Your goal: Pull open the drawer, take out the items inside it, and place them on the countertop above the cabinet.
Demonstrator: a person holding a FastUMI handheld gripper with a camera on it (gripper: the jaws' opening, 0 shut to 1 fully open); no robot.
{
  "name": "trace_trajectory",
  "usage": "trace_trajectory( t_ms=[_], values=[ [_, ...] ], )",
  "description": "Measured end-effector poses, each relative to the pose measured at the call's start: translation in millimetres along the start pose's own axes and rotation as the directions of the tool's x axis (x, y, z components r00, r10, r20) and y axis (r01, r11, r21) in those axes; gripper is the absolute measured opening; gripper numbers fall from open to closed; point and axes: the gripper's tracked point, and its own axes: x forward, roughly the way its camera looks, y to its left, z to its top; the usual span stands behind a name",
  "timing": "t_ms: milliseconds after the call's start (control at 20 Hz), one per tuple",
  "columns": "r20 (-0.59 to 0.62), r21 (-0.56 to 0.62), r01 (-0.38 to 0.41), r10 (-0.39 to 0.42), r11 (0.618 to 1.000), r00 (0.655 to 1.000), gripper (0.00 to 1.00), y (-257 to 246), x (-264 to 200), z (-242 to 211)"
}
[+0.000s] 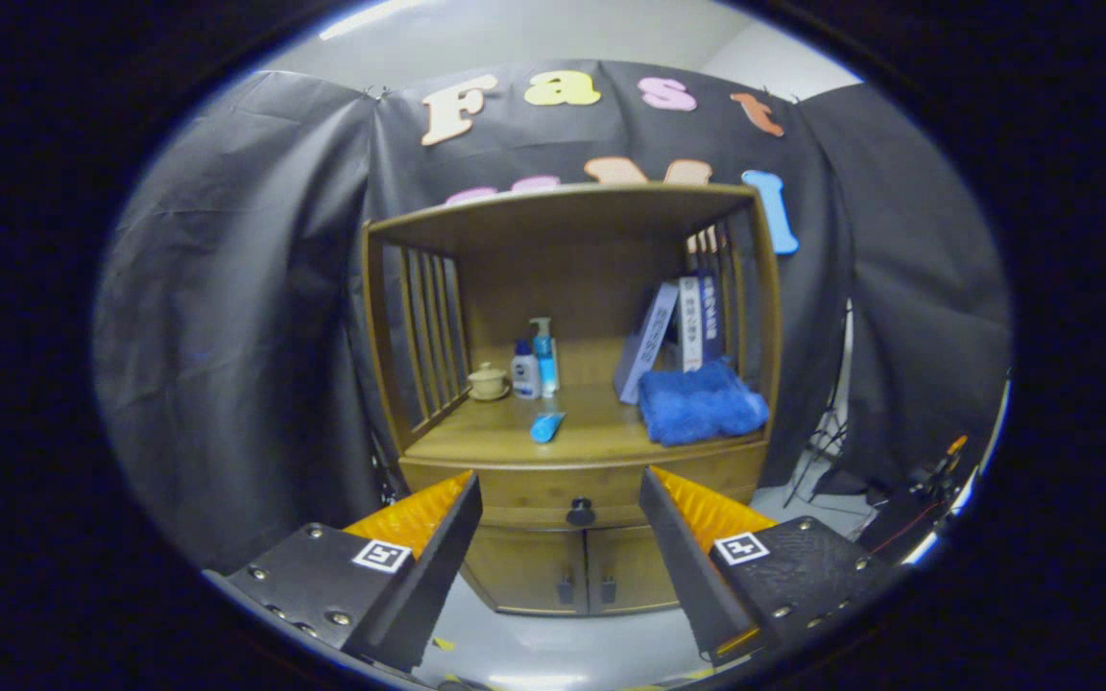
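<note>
One drawer [580,488] w/ a dark knob [580,512] sits shut in the cabinet [574,403], dead ahead of the gripper [561,537] and beyond its tips. Fingers spread wide, nothing held; the knob shows in the gap between them, roughly centred, so the line of approach is straight fwd. Drawer front's long axis runs left-right, so any pull would come straight back toward the near side.

Countertop [476,443] above the drawer, left to right: small cup [489,381] far left, white bottle [525,371], blue pump bottle [543,356], blue tube [547,426] lying flat nearer the front edge, leaning books [668,336], blue cloth [700,403] at right.

Drawer contents hidden (front closed). A closed drawer w/ stuff already on top fits either items still inside or items out and drawer pushed back; can't tell which.
</note>
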Motion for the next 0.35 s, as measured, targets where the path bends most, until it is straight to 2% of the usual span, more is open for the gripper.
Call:
trace_trajectory(
  t_ms=[150, 350],
  values=[
    [0.035, 0.012, 0.043, -0.044, 0.999, 0.998, 0.99, -12.2, -29.7, 27.6],
    [0.088, -0.016, 0.036, -0.034, 0.999, 0.996, 0.99, -16.9, -60.9, 33.2]
  ],
)
